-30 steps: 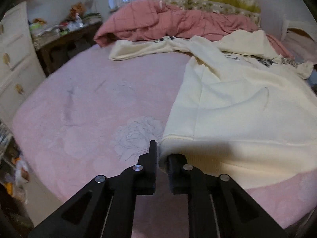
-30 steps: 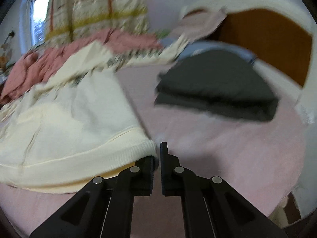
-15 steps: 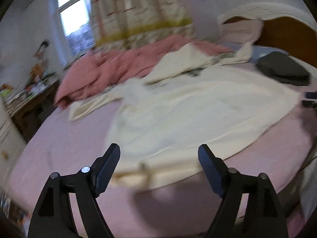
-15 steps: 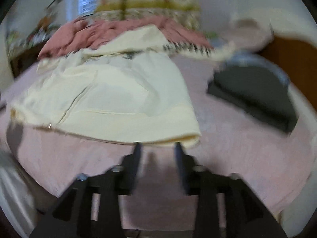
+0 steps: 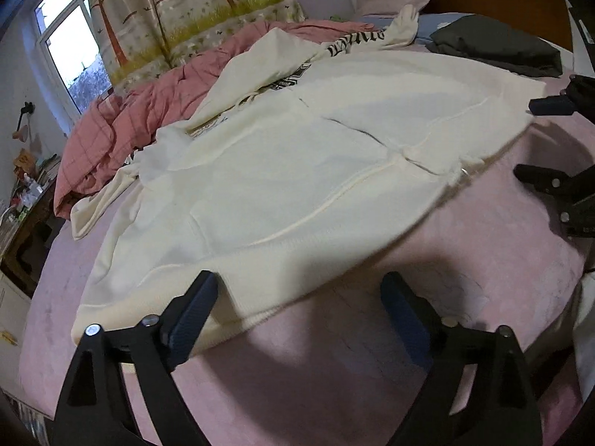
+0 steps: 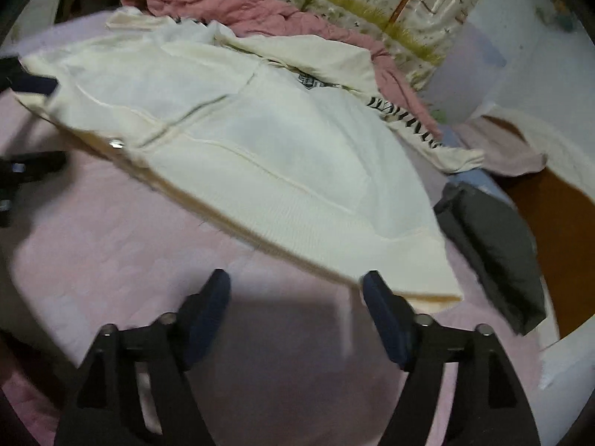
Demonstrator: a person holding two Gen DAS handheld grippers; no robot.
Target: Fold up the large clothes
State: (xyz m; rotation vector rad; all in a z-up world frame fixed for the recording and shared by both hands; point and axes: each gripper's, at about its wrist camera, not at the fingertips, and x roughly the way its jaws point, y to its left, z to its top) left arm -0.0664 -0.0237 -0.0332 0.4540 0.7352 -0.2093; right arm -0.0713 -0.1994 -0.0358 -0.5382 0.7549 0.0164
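Note:
A cream zip hoodie (image 5: 297, 156) (image 6: 260, 130) lies spread front-up on the pink bed sheet (image 5: 465, 260) (image 6: 111, 241), its hem toward me. My left gripper (image 5: 297, 297) hovers at the hem's left part with its jaws opening. One finger (image 5: 200, 297) stands over the ribbing, and the pads press nothing. My right gripper (image 6: 295, 286) is just short of the hem's right corner, jaws opening, with only sheet between them. Each view catches the other gripper at its edge: the right gripper (image 5: 526, 137) and the left gripper (image 6: 55, 120).
A folded dark grey garment (image 5: 494, 48) (image 6: 494, 245) lies right of the hoodie near the orange headboard (image 6: 550, 215). A crumpled pink quilt (image 5: 148, 111) (image 6: 260, 7) is heaped behind. A cluttered desk (image 5: 22, 223) stands off the bed's left side.
Both grippers, shut on the hoodie's hem corners a second ago, have let go and opened wide. Both have swung inward and rolled; the hoodie now lies flat.

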